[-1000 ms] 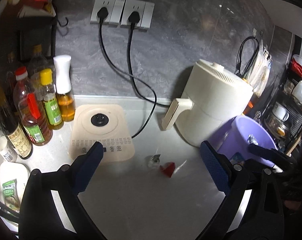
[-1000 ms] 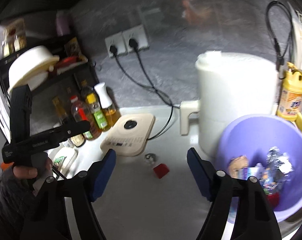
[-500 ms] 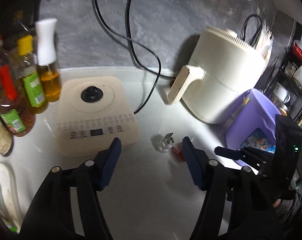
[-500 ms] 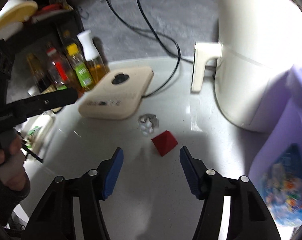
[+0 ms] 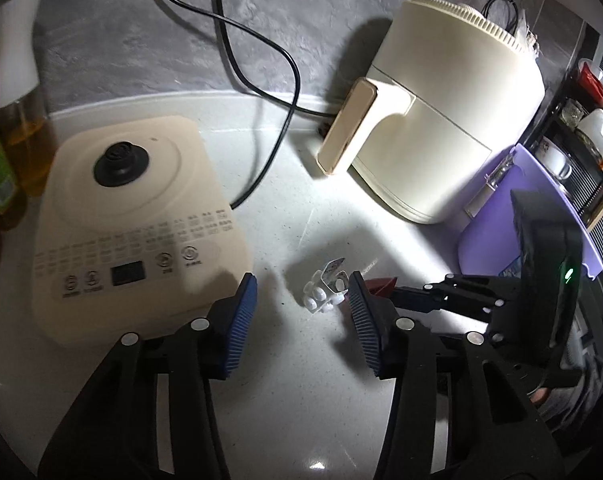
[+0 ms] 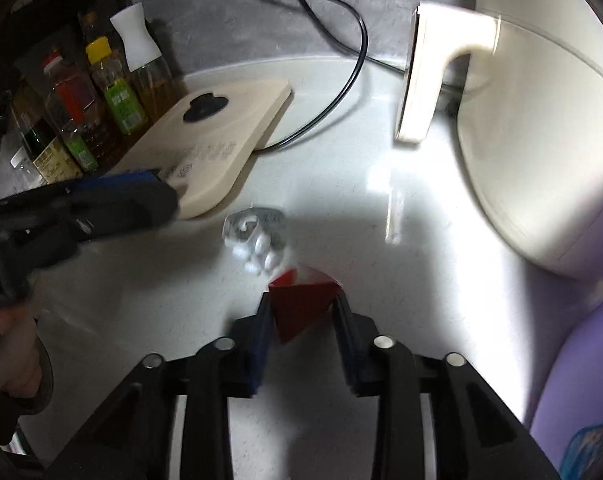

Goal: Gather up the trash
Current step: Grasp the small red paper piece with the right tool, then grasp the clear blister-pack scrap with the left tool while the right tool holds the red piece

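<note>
A silvery blister pack of white pills (image 5: 326,291) lies on the white counter; it also shows in the right wrist view (image 6: 255,238). My left gripper (image 5: 301,312) is open, its fingers on either side of the pack, just short of it. A red paper pyramid (image 6: 303,305) sits between the fingers of my right gripper (image 6: 301,312), which has closed on it. In the left wrist view the red piece (image 5: 383,285) shows at the right gripper's tips. The purple bin (image 5: 497,236) stands to the right.
A cream air fryer (image 5: 453,120) stands behind the bin. A cream induction base (image 5: 133,224) lies left of the trash, with oil bottles (image 6: 117,88) beyond it. A black cord (image 5: 261,64) runs across the back of the counter.
Both grippers moved down and forward to the trash. My right gripper narrowed onto the red pyramid. My left gripper narrowed and came up to the blister pack.
</note>
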Action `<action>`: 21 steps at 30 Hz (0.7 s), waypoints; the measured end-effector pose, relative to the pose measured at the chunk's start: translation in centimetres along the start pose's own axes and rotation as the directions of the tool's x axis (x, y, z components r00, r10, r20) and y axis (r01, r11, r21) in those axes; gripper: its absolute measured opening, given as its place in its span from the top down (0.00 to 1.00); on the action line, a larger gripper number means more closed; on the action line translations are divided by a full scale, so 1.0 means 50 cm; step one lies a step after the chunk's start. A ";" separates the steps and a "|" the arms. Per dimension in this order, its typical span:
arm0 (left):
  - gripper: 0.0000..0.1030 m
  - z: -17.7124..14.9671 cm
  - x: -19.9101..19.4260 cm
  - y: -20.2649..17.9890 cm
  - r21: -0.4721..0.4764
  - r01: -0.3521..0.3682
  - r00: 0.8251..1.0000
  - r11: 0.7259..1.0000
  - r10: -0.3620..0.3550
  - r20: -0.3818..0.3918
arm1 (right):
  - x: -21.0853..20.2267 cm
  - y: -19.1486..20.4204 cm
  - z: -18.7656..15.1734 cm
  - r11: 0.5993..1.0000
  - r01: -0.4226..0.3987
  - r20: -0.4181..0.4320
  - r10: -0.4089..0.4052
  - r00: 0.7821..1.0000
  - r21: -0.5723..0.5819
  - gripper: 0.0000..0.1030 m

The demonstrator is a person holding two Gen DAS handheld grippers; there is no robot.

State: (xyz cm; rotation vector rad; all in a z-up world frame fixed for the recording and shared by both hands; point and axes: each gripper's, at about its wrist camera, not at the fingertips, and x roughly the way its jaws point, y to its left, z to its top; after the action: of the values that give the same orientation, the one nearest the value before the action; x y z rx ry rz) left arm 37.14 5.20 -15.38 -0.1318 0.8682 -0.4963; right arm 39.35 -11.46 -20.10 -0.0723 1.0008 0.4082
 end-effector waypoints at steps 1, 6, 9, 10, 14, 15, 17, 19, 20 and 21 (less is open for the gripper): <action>0.54 0.001 0.004 -0.001 0.003 0.003 1.000 1.000 -0.003 -0.004 | -0.005 -0.002 0.000 1.000 -0.003 0.004 0.003 1.000 0.008 0.79; 0.54 0.004 0.030 -0.011 0.027 0.022 1.000 0.999 -0.022 -0.023 | -0.035 -0.011 -0.015 0.999 0.017 0.014 -0.018 1.000 0.031 0.80; 0.54 0.007 0.050 -0.021 0.037 0.036 0.999 0.999 -0.034 -0.037 | -0.059 -0.017 -0.023 0.999 0.020 0.027 -0.021 0.999 0.043 0.80; 0.54 0.008 0.058 -0.026 0.042 0.039 0.998 0.998 -0.038 -0.042 | -0.068 -0.017 -0.026 0.999 0.024 0.034 -0.026 0.999 0.045 0.80; 0.71 0.007 0.098 -0.043 0.082 0.014 0.997 0.997 -0.007 -0.080 | -0.098 -0.025 -0.033 0.997 0.042 0.057 -0.045 0.997 0.060 0.80; 0.76 0.006 0.106 -0.044 0.082 0.016 0.995 0.996 -0.008 -0.095 | -0.109 -0.026 -0.035 0.997 0.045 0.065 -0.049 0.997 0.065 0.80; 0.77 0.008 0.094 -0.053 0.088 0.002 0.997 0.996 0.005 -0.079 | -0.126 -0.028 -0.037 0.996 0.045 0.079 -0.051 0.996 0.075 0.80; 0.77 0.013 0.067 -0.063 0.089 -0.008 0.999 0.996 0.013 -0.051 | -0.148 -0.025 -0.038 0.996 0.037 0.100 -0.046 0.994 0.081 0.80; 0.77 0.015 0.049 -0.066 0.088 -0.012 0.999 0.996 0.015 -0.037 | -0.163 -0.020 -0.036 0.996 0.030 0.115 -0.039 0.993 0.079 0.80; 0.77 0.019 0.027 -0.070 0.085 -0.018 1.000 0.996 0.019 -0.019 | -0.176 -0.020 -0.038 0.997 0.025 0.126 -0.035 0.991 0.075 0.80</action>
State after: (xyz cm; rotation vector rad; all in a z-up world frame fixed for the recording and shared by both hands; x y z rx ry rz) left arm 37.33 1.38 -14.64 -0.0412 0.8655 -0.5171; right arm 34.06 -15.47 -13.94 0.0051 0.8869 0.3440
